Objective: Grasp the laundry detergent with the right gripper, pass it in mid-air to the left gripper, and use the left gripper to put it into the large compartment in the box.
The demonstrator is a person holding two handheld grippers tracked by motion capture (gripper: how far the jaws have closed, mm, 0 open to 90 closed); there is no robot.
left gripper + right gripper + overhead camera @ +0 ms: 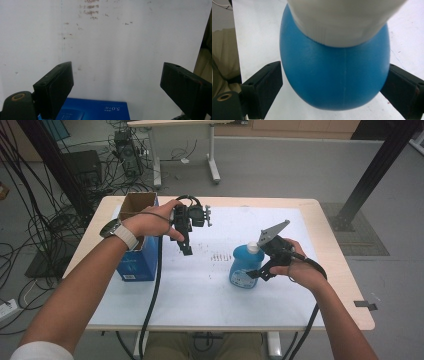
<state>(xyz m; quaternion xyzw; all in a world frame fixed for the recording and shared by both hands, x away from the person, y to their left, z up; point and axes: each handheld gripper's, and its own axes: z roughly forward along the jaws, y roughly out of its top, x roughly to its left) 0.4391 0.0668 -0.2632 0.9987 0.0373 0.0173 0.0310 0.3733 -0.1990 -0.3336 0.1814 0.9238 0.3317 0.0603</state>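
the blue bottle (245,266) stands upright near the desk's (330,270) right edge, between the right gripper's (256,273) fingers (263,87). they sit apart beside it, maybe touching. the left gripper (186,251), fingers apart, is farther away.

Table (345,285), light wood, is carrying a white sheet (200,290) over most of its top. Blue bottle (245,265) is standing on the sheet; open blue box (135,265) is sitting well left of the bottle.
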